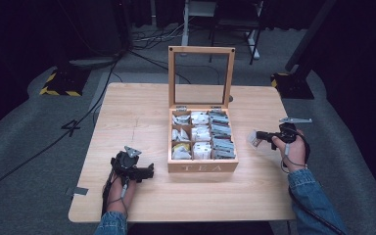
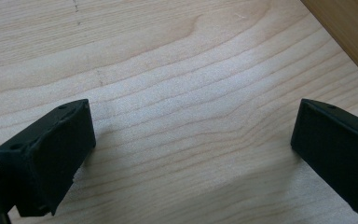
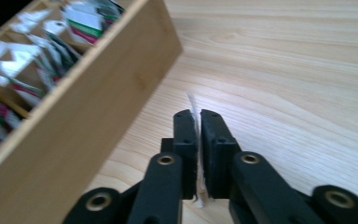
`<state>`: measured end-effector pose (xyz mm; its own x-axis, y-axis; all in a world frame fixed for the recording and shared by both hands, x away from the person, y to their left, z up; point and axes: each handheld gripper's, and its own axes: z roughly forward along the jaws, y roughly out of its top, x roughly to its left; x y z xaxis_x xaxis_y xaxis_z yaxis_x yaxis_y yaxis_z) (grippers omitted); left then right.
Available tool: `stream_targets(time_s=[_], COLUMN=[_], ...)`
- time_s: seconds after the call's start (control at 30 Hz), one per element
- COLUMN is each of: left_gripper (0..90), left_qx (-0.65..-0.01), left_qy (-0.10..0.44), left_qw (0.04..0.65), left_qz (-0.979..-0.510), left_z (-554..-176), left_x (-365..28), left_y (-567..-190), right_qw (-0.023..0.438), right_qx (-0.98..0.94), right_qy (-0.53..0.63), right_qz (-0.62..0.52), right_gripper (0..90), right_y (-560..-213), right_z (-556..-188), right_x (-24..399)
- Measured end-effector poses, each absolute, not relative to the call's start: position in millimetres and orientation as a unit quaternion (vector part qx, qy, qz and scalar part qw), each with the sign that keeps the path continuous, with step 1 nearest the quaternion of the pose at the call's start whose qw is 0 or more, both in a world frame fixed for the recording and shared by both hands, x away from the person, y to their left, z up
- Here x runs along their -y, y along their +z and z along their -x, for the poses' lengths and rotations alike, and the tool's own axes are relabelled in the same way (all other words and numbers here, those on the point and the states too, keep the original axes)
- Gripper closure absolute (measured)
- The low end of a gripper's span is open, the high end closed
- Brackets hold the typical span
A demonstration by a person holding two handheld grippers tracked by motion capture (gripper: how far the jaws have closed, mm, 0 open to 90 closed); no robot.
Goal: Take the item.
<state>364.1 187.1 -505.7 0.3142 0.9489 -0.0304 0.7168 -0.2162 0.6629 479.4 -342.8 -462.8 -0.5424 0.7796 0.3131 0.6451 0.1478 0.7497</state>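
Daylight-pale wood grain covers the square light-wood desk (image 1: pixel 142 107) on which we work, and at its centre stands the open bamboo tea box with a glass-paned lid (image 1: pixel 202 166), its lid upright at twelve o'clock and the word TEA on its front wall at six o'clock. Inside, we see nine compartments packed with paper sachets, white ones in the left and middle columns and grey-green ones in the right column. Our right gripper (image 1: pixel 262 137) hovers at three o'clock from the box, well clear of its side wall, pointing toward the box. Its jaws are pressed nearly together on the small flat white paper tea sachet (image 1: pixel 254 139), which juts out at the gripper's nine o'clock end in the high view. In the right gripper view, we see the thin white edge of that sachet (image 3: pixel 192 105) rising between the two black pads, with the box's side wall at ten o'clock. Our left gripper (image 1: pixel 147 171) rests low at eight o'clock from the box, just beside its front left corner. In the left gripper view its jaws stand wide apart over bare desk with nothing between them, and a strip of the box wall shows at one o'clock.
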Motion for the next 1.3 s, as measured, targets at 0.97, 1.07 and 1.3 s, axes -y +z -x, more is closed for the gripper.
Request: stream_targets(time_s=[0.97, 1.07, 1.3], left_gripper=[0.0, 0.0, 0.0], left_qx=[-0.552, -0.552, -0.552], left_qy=[0.196, 0.196, 0.196], left_qw=[0.296, 0.296, 0.296], left_qz=[-0.755, -0.755, -0.755], left_z=[-364, -364, -364], left_x=[-187, -187, -187], left_y=[-506, -506, -506], right_qw=[0.141, 0.139, 0.142], right_qx=[-0.753, -0.755, -0.761], right_qy=[0.427, 0.435, 0.453], right_qz=[-0.481, -0.471, -0.443], right_gripper=[40.4, 40.4, 41.3], right_y=[-463, -455, -438], right_z=[-482, -478, -465], right_x=[345, 341, 337])
